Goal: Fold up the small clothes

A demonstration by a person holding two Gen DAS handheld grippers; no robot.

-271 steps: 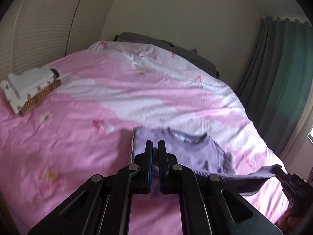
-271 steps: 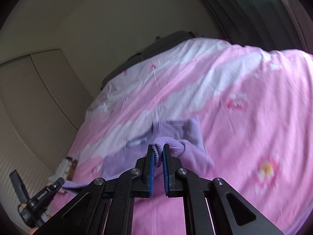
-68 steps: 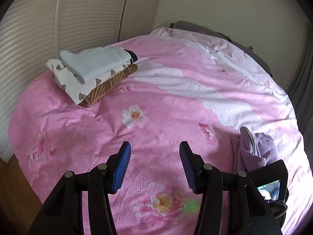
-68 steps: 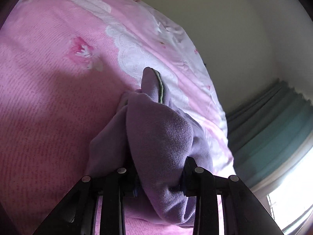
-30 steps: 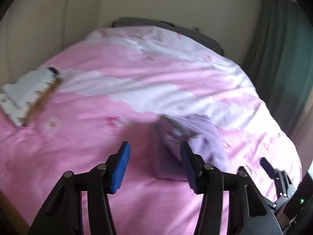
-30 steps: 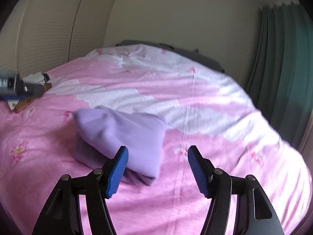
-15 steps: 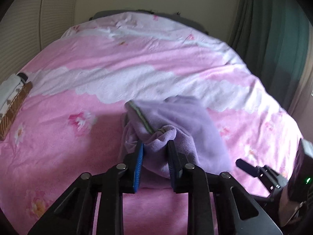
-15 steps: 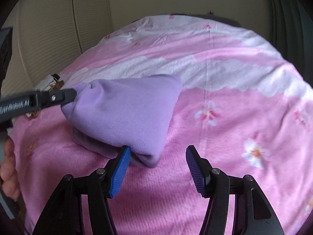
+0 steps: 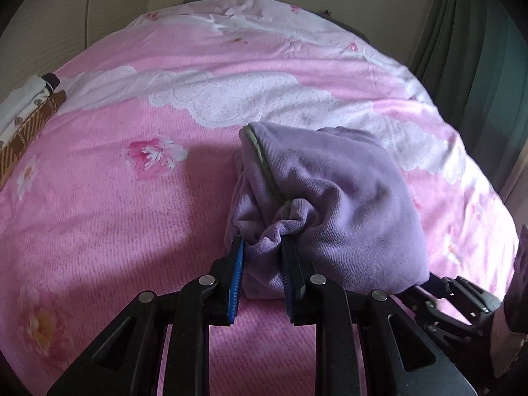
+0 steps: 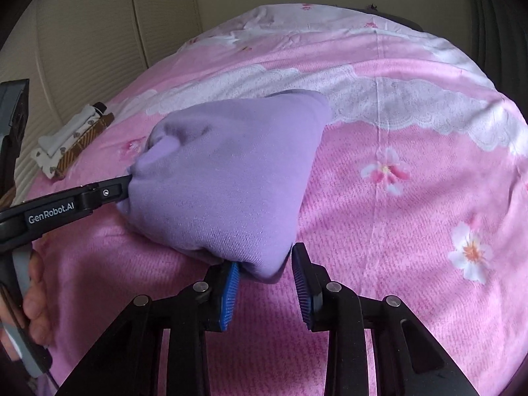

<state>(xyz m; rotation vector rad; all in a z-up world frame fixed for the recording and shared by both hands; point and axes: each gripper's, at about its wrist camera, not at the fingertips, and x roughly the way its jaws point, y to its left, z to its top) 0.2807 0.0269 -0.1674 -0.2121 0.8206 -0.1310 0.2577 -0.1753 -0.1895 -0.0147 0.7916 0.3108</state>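
Note:
A bundled, folded lilac garment lies on the pink flowered bedcover. My left gripper is shut on the garment's near left corner, and the cloth bunches between its blue pads. From the right wrist view the left gripper comes in from the left and bites the garment's side. My right gripper has the near right corner between its jaws, which are closing; the left pad touches the cloth and a small gap shows at the right pad. In the left wrist view the right gripper sits low at the garment's right edge.
A stack of folded clothes rests at the bed's far left edge. A green curtain hangs on the right and slatted wardrobe doors stand behind. A hand holds the left gripper's handle.
Both grippers came down onto the garment. The left jaws closed on its near left corner. The right jaws narrowed around the near right corner.

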